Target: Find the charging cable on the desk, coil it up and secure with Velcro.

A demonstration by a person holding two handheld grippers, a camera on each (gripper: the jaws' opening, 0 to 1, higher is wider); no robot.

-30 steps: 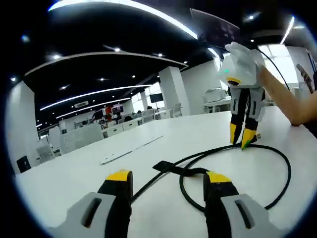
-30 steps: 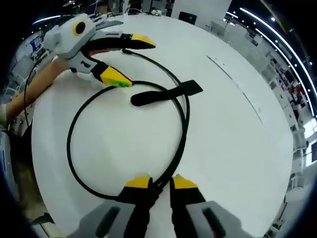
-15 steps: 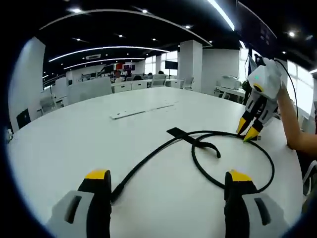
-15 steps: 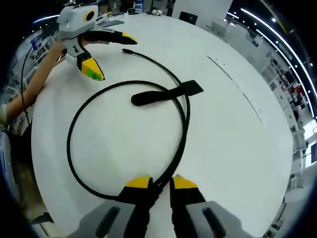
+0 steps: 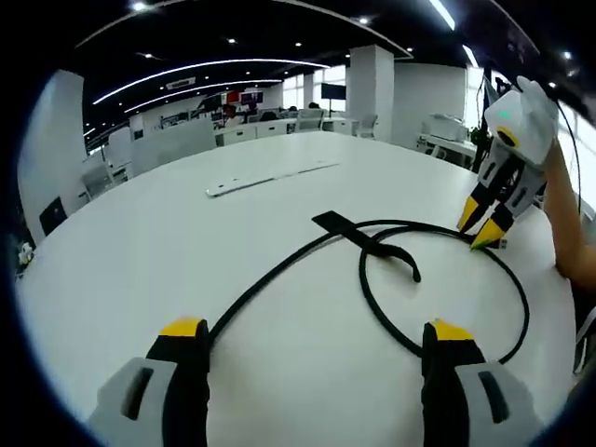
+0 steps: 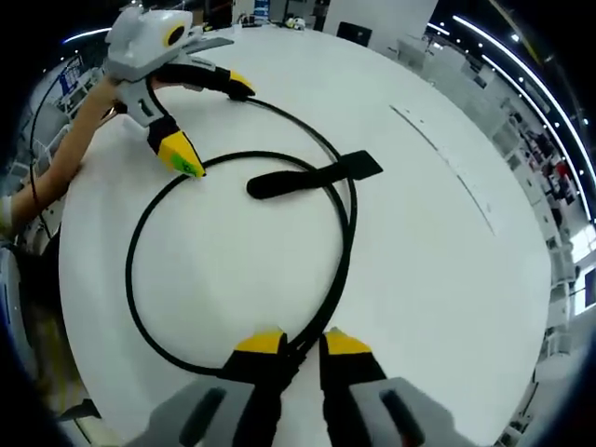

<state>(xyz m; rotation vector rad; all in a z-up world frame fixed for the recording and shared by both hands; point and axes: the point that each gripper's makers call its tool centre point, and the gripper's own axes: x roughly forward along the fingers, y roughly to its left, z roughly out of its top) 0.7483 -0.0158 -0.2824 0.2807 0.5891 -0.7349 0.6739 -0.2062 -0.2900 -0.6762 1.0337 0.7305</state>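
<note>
A black charging cable (image 6: 348, 244) lies in one wide loop on the white round table (image 6: 447, 242). Its flat black Velcro strap (image 6: 312, 177) rests across the loop's far side. My right gripper (image 6: 303, 345) is shut on the cable at the loop's near side. My left gripper (image 6: 209, 119) hovers wide open at the upper left, one fingertip by the cable's free end and the other beside the loop. In the left gripper view, my left gripper (image 5: 317, 331) frames the cable (image 5: 279, 276) and strap (image 5: 365, 244). The right gripper (image 5: 488, 222) pinches the loop at the right.
A pale strip (image 5: 270, 177) lies flat in the table top beyond the cable. A person's forearm (image 6: 65, 168) reaches in over the table's curved edge at the left. Office desks and chairs (image 5: 233, 126) stand far behind the table (image 5: 140, 233).
My left gripper opened wide and lifted back from the strap crossing, then came down a little towards the loop and free end. The right gripper kept its hold; the cable has not shifted.
</note>
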